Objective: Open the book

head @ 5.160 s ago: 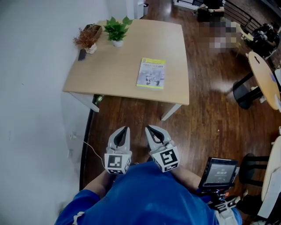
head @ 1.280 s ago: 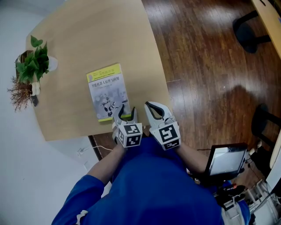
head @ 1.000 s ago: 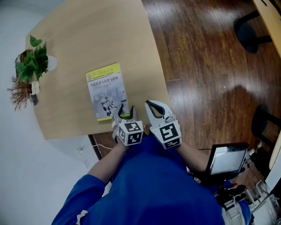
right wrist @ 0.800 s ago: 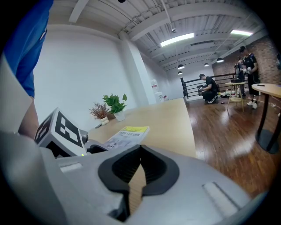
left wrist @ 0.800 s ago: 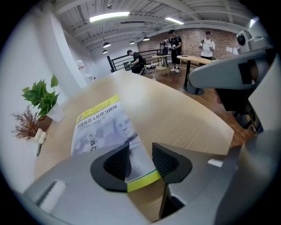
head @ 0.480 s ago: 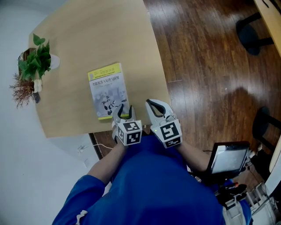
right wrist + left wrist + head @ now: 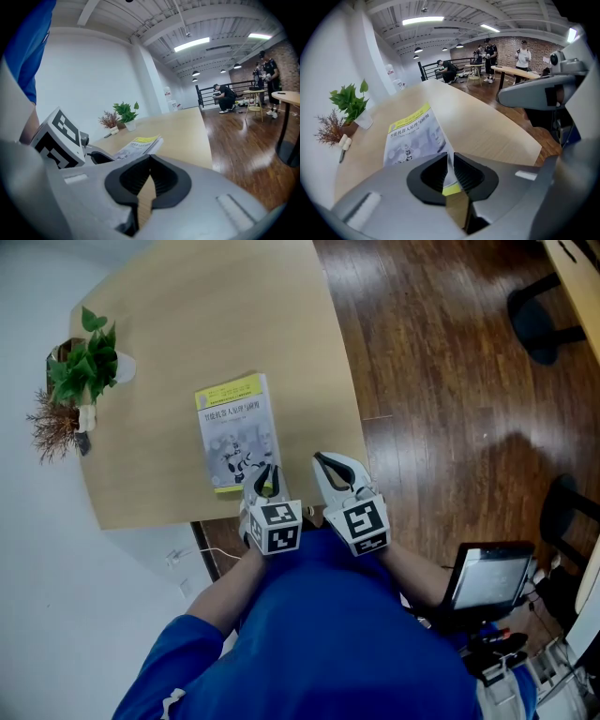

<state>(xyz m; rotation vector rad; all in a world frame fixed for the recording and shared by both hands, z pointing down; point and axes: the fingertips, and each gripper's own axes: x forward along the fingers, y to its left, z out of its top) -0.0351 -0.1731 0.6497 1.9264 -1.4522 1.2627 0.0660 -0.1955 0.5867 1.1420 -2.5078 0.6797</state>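
A thin book (image 7: 234, 432) with a yellow band and grey cover lies closed on the light wooden table (image 7: 206, 324), close to its near edge. My left gripper (image 7: 265, 482) points down at the book's near right corner. In the left gripper view its jaws (image 7: 450, 157) are closing, and the cover's corner (image 7: 449, 171) stands pinched between the pads, lifted off the book (image 7: 412, 136). My right gripper (image 7: 326, 463) hovers just right of the left one over the table's edge, shut on nothing. In the right gripper view the book (image 7: 140, 145) lies ahead to the left.
A green potted plant (image 7: 89, 362) and a dried plant (image 7: 52, 427) stand at the table's far left edge. Dark wooden floor lies to the right, with a black chair base (image 7: 548, 310). A tablet screen (image 7: 485, 576) sits at my right side. People stand far off (image 7: 490, 49).
The left gripper's jaws have narrowed from wide open onto the book's near right corner. Both hands have stayed in place. Several seconds ago I stood back from the table.
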